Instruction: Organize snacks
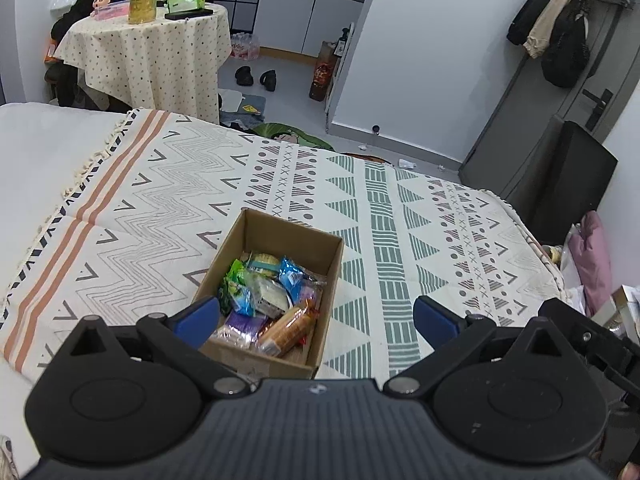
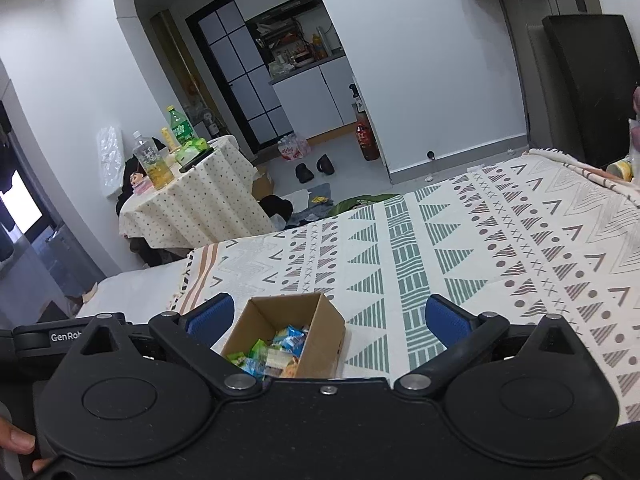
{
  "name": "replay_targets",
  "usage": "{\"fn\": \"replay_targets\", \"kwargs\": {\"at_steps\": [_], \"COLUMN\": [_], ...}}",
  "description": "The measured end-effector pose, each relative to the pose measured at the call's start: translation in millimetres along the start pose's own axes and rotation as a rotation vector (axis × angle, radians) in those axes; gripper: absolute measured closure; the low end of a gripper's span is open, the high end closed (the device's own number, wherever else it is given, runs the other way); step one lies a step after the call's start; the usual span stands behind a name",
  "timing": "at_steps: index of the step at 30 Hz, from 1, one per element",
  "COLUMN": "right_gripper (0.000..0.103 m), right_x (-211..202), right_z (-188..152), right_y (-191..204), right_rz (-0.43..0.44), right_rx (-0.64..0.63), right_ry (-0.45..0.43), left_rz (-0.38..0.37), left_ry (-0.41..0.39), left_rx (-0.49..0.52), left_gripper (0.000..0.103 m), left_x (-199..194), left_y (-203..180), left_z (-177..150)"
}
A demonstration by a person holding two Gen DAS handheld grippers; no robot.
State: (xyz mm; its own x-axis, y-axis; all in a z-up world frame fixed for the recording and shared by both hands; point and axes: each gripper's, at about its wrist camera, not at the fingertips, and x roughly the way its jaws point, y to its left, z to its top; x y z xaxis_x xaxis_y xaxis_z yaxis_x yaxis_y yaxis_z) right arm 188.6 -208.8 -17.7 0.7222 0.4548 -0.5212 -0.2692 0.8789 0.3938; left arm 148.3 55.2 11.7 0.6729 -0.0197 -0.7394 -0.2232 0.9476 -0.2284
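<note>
1. The left gripper has its jaws spread wide and holds nothing; its blue pads flank the near end of the cardboard box, which sits at about 6 o'clock in the left wrist view, just ahead of the fingers.
2. The snacks lie in a loose pile inside the box: a green packet, a blue packet, a purple one and a cracker sleeve toward the near end, heaped over one another.
3. The right gripper is likewise wide apart and empty, hanging near the box with the box at roughly 7 o'clock in its view.
4. Judgement on progress: no loose packet shows anywhere on the cloth in either view, and neither claw carries one, so the gathering looks done or nearly so. What may be left is tidying the jumble inside the box, though the pictures do not say whether that is wanted.
5. The surface is a bed covered by a patterned blanket with zigzags, triangles and green bars; plain white sheet shows at 9 o'clock.
6. In the room beyond, a small round table with a dotted cloth and bottles stands at 11 o'clock, a kitchen alcove at 12, shoes on the floor below it, and coats hang by a door at 2 o'clock.
</note>
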Motion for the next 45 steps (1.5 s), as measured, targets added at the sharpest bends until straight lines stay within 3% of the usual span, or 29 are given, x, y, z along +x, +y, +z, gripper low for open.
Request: {"fn": "replay_targets", "kwargs": {"at_steps": [24, 45], "right_gripper": [0.000, 0.000], "right_x": [-86.5, -107.9], "right_z": [-29.0, -40.9], "right_y": [15.4, 25.3], "right_rz": [-0.059, -0.044], "right_rx": [-0.114, -0.171], "right_ry": [-0.049, -0.056], "left_rz": [0.002, 0.039], "left_ry": [-0.101, -0.124], "left_rx": [0.087, 0.162], "left_gripper": [0.000, 0.000], "left_x": [-79.8, -108.3], "left_y": [-3.1, -7.5], "left_z": [-55.5, -70.8]}}
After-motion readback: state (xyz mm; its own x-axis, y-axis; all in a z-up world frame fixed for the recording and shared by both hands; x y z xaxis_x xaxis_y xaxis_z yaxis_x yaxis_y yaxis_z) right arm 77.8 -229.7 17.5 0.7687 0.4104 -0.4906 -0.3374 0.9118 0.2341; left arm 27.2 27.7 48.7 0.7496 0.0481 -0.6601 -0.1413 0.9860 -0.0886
